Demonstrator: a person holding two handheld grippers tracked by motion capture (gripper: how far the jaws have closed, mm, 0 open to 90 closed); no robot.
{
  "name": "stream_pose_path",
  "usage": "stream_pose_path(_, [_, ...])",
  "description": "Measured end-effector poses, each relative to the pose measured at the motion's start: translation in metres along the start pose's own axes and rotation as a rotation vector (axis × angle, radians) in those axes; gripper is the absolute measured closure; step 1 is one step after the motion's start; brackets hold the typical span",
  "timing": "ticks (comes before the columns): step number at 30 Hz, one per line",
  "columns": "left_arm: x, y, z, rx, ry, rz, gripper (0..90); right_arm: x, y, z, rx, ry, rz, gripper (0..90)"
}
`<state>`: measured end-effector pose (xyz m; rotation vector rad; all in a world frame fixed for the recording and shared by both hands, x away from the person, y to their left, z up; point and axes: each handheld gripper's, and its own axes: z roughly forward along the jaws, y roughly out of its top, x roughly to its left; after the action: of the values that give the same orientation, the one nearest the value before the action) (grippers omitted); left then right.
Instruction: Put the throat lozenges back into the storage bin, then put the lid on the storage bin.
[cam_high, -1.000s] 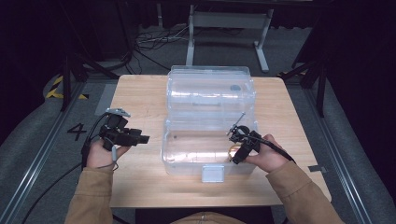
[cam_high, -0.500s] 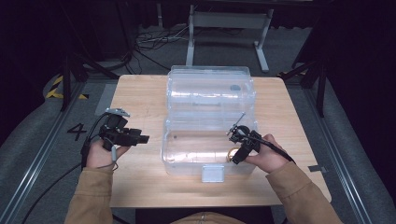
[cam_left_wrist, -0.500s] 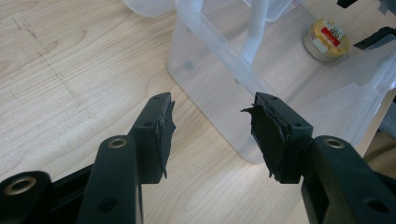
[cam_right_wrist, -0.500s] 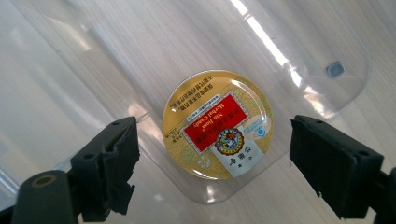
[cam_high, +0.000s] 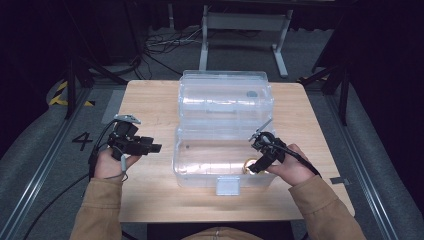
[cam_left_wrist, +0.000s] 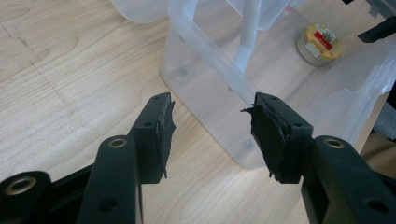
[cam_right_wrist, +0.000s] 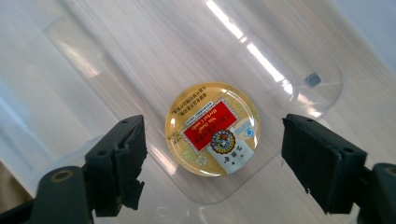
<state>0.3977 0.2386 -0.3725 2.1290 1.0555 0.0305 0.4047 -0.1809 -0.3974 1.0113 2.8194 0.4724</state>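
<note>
A round gold tin (cam_right_wrist: 212, 128) with a red label lies flat on the floor of a clear plastic box (cam_high: 182, 150). My right gripper (cam_right_wrist: 215, 140) reaches into the box from the right and stands over the tin. Its jaws have just been closing, the tin lies between them, and neither pad touches it. From above, the tin (cam_high: 248, 165) shows at the right gripper (cam_high: 257, 165). My left gripper (cam_high: 150, 147) is held left of the box above the table, open and holding nothing. The left gripper view looks past its own jaws (cam_left_wrist: 212, 121) to the box's corner (cam_left_wrist: 205, 51) and the tin (cam_left_wrist: 320, 43).
The box's clear lid (cam_high: 225, 95) lies open behind it on the wooden table (cam_high: 150, 200). A white latch (cam_high: 227, 186) sits on the box's near wall. Bare wood lies left and in front of the box. Metal stands and cables are on the floor beyond.
</note>
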Motion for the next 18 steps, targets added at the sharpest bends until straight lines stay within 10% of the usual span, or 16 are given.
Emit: stream_pose_path(18, [-0.007, 0.006, 0.003, -0.018, -0.039, 0.036, 49.0, 0.001, -0.005, -0.050, -0.239, 0.065, -0.062, 27.6])
